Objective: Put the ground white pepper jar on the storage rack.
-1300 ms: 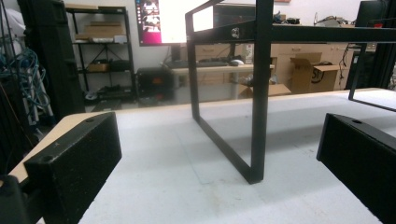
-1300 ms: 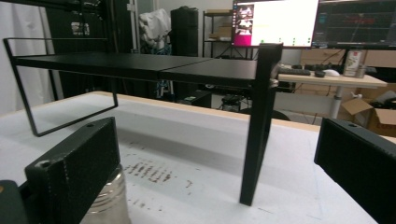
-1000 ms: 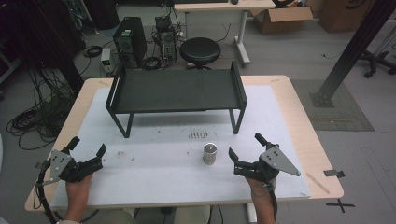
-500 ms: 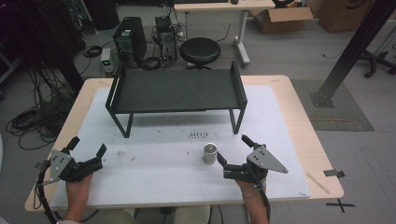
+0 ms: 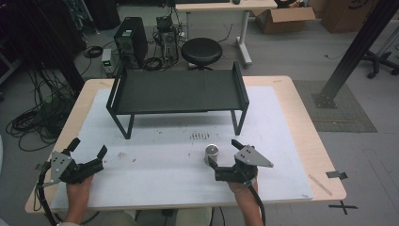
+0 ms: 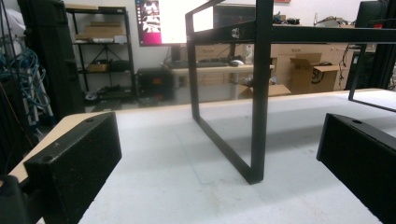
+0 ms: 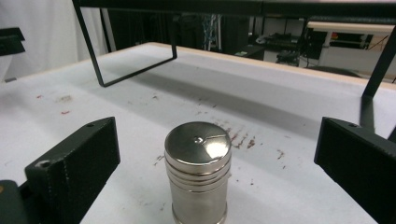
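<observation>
In the right gripper view the bottom edge cuts off the base of the steel canister (image 7: 198,170), which stands upright between the wide-apart jaws of the right gripper (image 5: 222,154), touching neither. The left gripper (image 5: 88,149) rests near the table's left front corner, well apart from the canister, jaws spread wide on nothing. Beyond both, a black metal shelf (image 5: 178,92) stands on the white mat (image 5: 155,165), its legs clear of the canister
</observation>
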